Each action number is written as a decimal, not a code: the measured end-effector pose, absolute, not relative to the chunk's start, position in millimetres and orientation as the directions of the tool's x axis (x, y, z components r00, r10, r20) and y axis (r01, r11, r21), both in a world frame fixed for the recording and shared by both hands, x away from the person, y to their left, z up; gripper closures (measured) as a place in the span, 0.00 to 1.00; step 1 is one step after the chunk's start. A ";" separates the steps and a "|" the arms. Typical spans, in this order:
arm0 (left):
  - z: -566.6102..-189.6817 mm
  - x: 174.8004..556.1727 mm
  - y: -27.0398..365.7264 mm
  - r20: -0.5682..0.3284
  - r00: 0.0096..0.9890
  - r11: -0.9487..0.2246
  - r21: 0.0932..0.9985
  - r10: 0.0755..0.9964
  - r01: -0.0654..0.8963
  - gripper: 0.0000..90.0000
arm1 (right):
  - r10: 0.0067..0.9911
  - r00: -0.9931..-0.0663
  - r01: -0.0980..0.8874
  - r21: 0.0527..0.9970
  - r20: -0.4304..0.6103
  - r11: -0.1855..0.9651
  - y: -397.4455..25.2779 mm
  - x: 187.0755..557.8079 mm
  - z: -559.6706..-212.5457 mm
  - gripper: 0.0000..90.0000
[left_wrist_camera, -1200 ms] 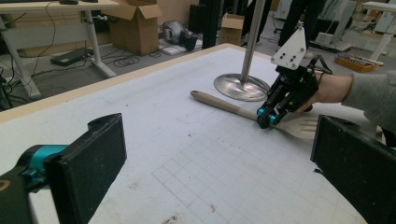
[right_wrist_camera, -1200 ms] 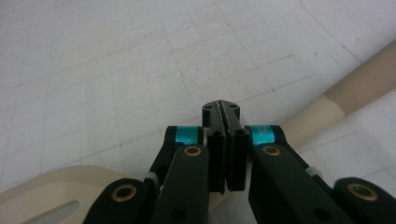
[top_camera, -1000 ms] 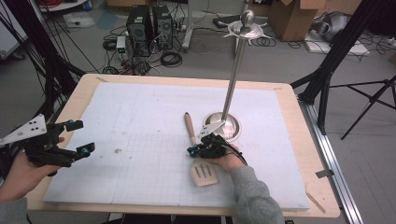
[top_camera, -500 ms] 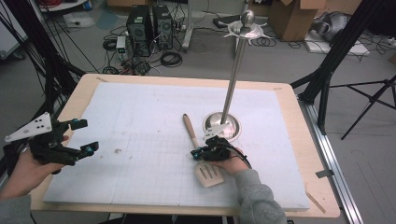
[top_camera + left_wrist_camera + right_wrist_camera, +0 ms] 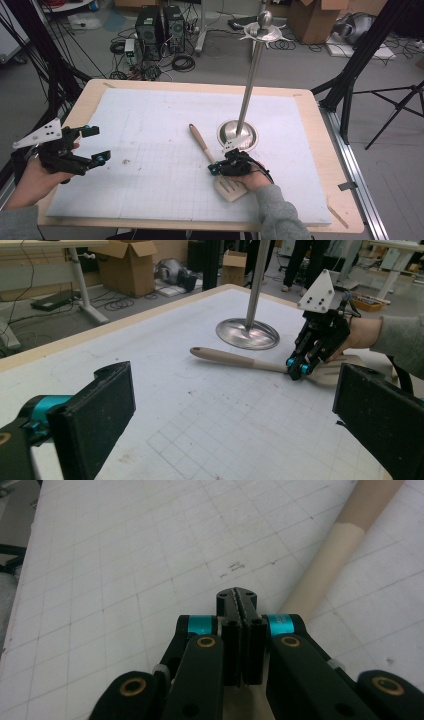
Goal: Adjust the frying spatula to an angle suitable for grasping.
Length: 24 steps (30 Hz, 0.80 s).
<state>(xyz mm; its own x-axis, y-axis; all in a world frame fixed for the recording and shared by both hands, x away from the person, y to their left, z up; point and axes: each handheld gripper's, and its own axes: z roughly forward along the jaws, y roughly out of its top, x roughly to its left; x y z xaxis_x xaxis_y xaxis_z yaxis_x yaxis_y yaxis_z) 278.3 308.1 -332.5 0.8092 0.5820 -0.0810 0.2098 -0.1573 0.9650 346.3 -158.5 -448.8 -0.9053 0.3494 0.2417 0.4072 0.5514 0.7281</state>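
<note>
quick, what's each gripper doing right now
Left gripper: open, holding nothing, above the table's left side.
Right gripper: shut, jaws pressed together with nothing between them, down beside the spatula.

— High view: set above the near edge, looking forward and down over the whole table (image 5: 320, 125).
— Left gripper view: low, facing across the mat (image 5: 200, 405) toward the stand (image 5: 248, 332).
— Right gripper view: pressed close to the mat, beside the spatula (image 5: 345, 540).
— Shared: mat, spatula.
</note>
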 end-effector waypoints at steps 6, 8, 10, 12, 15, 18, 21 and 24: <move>-333.3 280.6 305.7 -0.083 0.812 -0.160 0.964 0.578 0.212 0.04 | 0.353 -0.903 0.412 0.721 0.243 0.558 -159.7 344.4 -447.7 1.00; -333.9 281.1 305.3 -0.082 0.812 -0.164 0.963 0.578 0.214 0.04 | 0.344 -0.910 0.397 0.722 0.230 0.567 -158.9 344.5 -447.0 1.00; -334.6 281.3 304.8 -0.084 0.810 -0.166 0.962 0.580 0.218 0.04 | 0.333 -0.918 0.379 0.717 0.214 0.584 -157.2 344.6 -445.1 1.00; -335.1 281.4 304.5 -0.082 0.811 -0.170 0.961 0.580 0.219 0.04 | 0.330 -0.920 0.378 0.705 0.213 0.600 -155.3 346.1 -442.8 1.00; -335.7 280.9 304.3 -0.084 0.809 -0.169 0.961 0.582 0.221 0.04 | 0.321 -0.925 0.365 0.713 0.203 0.599 -153.6 347.8 -439.8 1.00; -336.5 280.0 304.9 -0.081 0.807 -0.175 0.959 0.584 0.223 0.04 | 0.326 -0.925 0.357 0.736 0.194 0.575 -152.5 351.8 -433.4 1.00; -337.7 277.8 305.8 -0.082 0.804 -0.175 0.958 0.588 0.226 0.04 | 0.342 -0.923 0.343 0.774 0.175 0.532 -152.1 358.6 -425.3 1.00; -338.7 274.9 307.4 -0.080 0.800 -0.180 0.957 0.595 0.229 0.04 | 0.382 -0.913 0.340 0.790 0.145 0.511 -150.1 366.8 -422.0 1.00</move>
